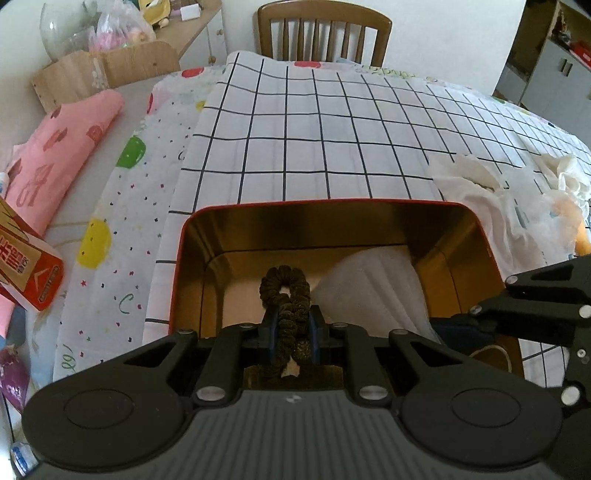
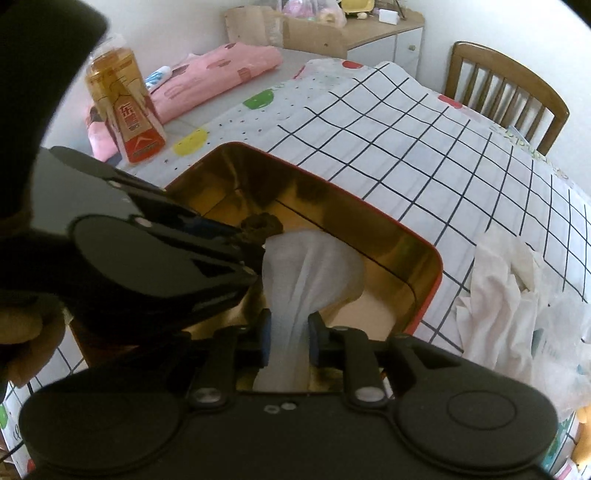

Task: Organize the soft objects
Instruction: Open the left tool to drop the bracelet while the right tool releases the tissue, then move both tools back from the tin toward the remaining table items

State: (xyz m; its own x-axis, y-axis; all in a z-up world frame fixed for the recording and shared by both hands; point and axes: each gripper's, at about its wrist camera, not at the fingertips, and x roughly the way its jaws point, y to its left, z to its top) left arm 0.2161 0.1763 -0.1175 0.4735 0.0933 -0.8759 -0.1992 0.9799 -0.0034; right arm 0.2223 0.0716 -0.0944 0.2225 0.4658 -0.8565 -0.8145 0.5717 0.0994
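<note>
A tin (image 1: 332,201) with a red rim and gold inside stands on the checked cloth (image 1: 314,129). My left gripper (image 1: 291,317) hangs over the tin's left half, shut on a dark brown scrunchie (image 1: 284,288) whose loop dangles inside. My right gripper (image 2: 289,325) is beside it over the right half, its blue pads pressed on a bunched white cloth (image 2: 310,266) that spreads down into the tin (image 2: 436,284). In the right wrist view the left gripper (image 2: 243,240) and the scrunchie (image 2: 260,221) lie just left of the cloth. The white cloth (image 1: 369,288) and right gripper (image 1: 447,326) also show in the left wrist view.
Crumpled white fabric (image 2: 502,295) lies right of the tin. A red-and-gold bottle (image 2: 125,110) and a pink folded cloth (image 1: 55,155) sit to the left. A cardboard box (image 1: 103,70) and a wooden chair (image 1: 325,33) stand at the far side of the table.
</note>
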